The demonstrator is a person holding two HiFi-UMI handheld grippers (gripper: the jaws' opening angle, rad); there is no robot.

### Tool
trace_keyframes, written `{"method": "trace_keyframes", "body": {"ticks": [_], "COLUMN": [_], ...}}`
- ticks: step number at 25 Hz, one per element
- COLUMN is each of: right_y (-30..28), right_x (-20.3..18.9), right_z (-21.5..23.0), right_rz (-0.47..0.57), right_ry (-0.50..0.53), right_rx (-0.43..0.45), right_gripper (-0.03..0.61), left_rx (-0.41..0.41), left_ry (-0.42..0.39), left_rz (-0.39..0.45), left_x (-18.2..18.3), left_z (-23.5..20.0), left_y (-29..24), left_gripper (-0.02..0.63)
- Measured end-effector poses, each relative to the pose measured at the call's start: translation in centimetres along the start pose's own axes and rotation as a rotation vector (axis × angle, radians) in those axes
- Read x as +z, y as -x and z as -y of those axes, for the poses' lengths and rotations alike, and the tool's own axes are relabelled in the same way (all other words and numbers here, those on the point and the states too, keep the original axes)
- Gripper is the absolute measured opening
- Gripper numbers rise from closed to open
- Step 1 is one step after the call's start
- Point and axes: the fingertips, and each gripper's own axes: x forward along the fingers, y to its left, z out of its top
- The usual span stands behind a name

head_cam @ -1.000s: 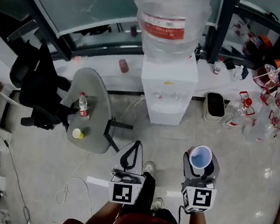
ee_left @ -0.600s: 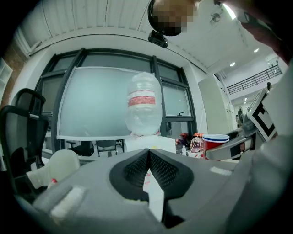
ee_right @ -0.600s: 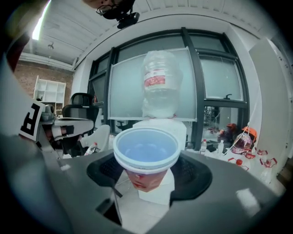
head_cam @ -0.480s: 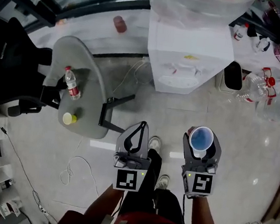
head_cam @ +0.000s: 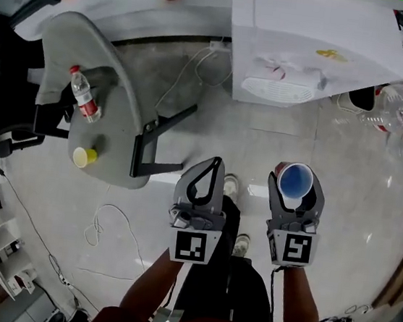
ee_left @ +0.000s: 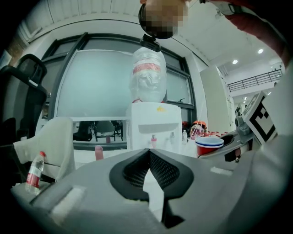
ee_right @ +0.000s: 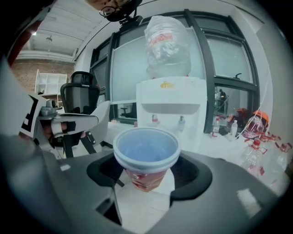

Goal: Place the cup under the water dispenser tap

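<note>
In your head view, your right gripper clamps the cup upright above the floor, well short of the water dispenser, and your left gripper hangs near it. In your left gripper view, the jaws meet with nothing between them. In your right gripper view, wide-set jaws hold the blue-lined cup, with the dispenser's taps well beyond it

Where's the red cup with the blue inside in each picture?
Head view: cup is low and right of the middle, held in the right gripper.
Left gripper view: cup is on the right side, about halfway down.
Right gripper view: cup is in the centre, between the jaws.
Shared landmark: the white water dispenser, seen in all three views.
</note>
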Motion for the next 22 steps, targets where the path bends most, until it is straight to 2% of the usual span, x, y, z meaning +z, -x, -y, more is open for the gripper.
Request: {"method": "trace_keyframes", "body": {"ticks": [6,11,18,22], "right_y": [-3.4,-4.8,-6.4,-8.3], "right_x": [-7.1,-11.7,-14.5,-14.4], "right_z": [-0.8,-1.3,-1.4,-1.3], "right_rz": [-0.032,-0.083,-0.135,-0.112], "right_ry": [0.006,0.012,0.027,0.029], "right_rx": [0.026,0.037,0.049,0.059], "right_gripper": [0.304,0.304,0.304,0.304], "left_rx": [0.002,0.008,-0.005,-0.014], "left_ry": [-0.010,0.011,0.021,0.010], "left_rz": [-0.050,-0.067,-0.098,-0.110], "left_x": [-7.6,-12.0,-14.3,-14.7], "left_z": [-0.4,-0.6,-0.3,-0.2], "left_y": [-0.7,-1.1,-1.7,-2.0], "left_gripper": [0.000,0.002,0.002,0.002]}}
